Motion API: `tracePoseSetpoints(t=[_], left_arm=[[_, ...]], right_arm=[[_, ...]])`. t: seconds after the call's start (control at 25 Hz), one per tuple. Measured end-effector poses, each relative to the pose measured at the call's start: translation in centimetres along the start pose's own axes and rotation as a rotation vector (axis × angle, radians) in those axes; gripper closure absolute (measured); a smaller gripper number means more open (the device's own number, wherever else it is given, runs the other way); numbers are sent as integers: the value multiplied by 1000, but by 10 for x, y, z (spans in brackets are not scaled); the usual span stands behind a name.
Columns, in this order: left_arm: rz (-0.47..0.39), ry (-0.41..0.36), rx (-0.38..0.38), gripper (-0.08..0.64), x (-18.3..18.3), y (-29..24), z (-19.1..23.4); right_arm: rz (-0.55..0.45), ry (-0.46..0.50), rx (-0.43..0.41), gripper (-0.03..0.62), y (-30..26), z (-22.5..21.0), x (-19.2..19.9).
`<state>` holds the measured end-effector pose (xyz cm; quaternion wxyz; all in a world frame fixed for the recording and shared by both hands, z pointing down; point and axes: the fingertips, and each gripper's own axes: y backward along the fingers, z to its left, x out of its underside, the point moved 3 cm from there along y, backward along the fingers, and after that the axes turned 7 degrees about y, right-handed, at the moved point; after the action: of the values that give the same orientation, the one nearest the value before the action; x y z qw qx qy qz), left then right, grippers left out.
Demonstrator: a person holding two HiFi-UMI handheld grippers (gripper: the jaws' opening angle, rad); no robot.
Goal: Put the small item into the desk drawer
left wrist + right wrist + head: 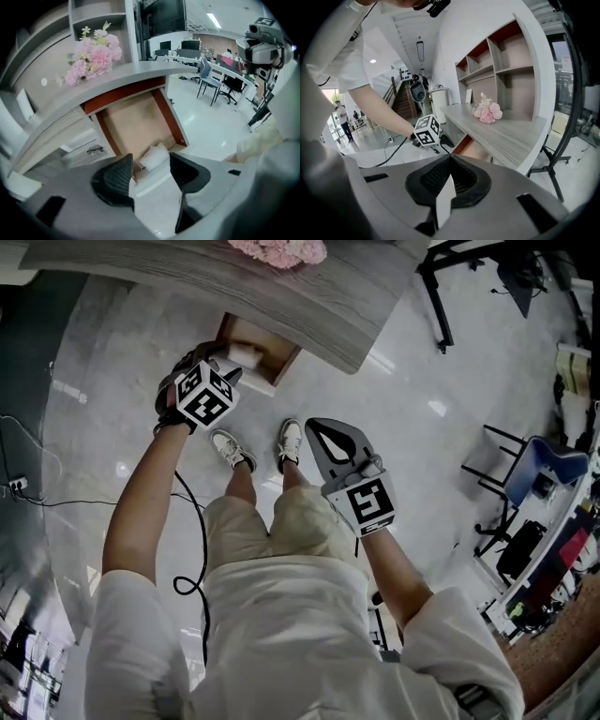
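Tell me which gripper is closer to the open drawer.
Left. The left gripper hangs just over the drawer, above the white item in it; the right gripper is held back over the floor, apart from it.

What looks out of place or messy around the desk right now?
Nothing looks spilled, damaged or knocked over. The only thing that stands out is the desk drawer, which is pulled out, with the small white item lying inside near its front edge.

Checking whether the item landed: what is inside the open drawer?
A small white packet lies near the front of the drawer, on its brown floor. The drawer's back part is covered by the desk top.
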<state>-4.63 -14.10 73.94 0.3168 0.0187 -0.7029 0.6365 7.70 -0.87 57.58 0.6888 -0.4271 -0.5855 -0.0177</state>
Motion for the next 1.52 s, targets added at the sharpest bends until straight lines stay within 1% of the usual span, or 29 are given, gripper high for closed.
tracePoseSetpoints(t=[0.12,0.28,0.44,0.56,0.6,0.72,0.88,0.92,1.0,1.08,1.2,1.24,1.32,1.44,1.52], left_arm=[[-23,48,-19,313,7,13,4],[-80,142,-40,349,12,35,8],[-143,245,-76,446,17,61,17],[-176,298,-99,524,19,82,20],[-186,315,-100,536,19,89,20],[-216,363,-106,552,17,111,22],[-277,456,-153,552,6,152,31],[-294,464,-159,552,3,160,32],[-305,446,-172,554,-1,174,33],[-312,433,-194,554,-4,190,37],[-365,470,-245,554,-10,220,50],[-387,484,-266,554,-13,232,55],[-425,502,-310,554,-19,257,64],[-492,516,-369,554,-32,295,74],[-537,516,-406,554,-42,320,79]], right_arm=[[-12,24,-7,595,0,5,-13],[-2,48,-15,595,-1,11,-29],[-21,91,-31,595,-4,15,-54],[-44,124,-29,595,-2,11,-79],[-48,134,-26,595,0,9,-86],[-57,159,-11,595,9,5,-102],[-76,155,28,595,22,-4,-119],[-75,160,41,595,25,-7,-123],[-81,175,53,595,33,-13,-132],[-97,160,44,595,41,-17,-141],[-127,21,21,595,51,-26,-158],[-141,-8,24,595,55,-30,-165],[-174,-7,51,595,64,-38,-179],[-233,21,86,595,76,-49,-201],[-273,46,94,595,82,-53,-214]])
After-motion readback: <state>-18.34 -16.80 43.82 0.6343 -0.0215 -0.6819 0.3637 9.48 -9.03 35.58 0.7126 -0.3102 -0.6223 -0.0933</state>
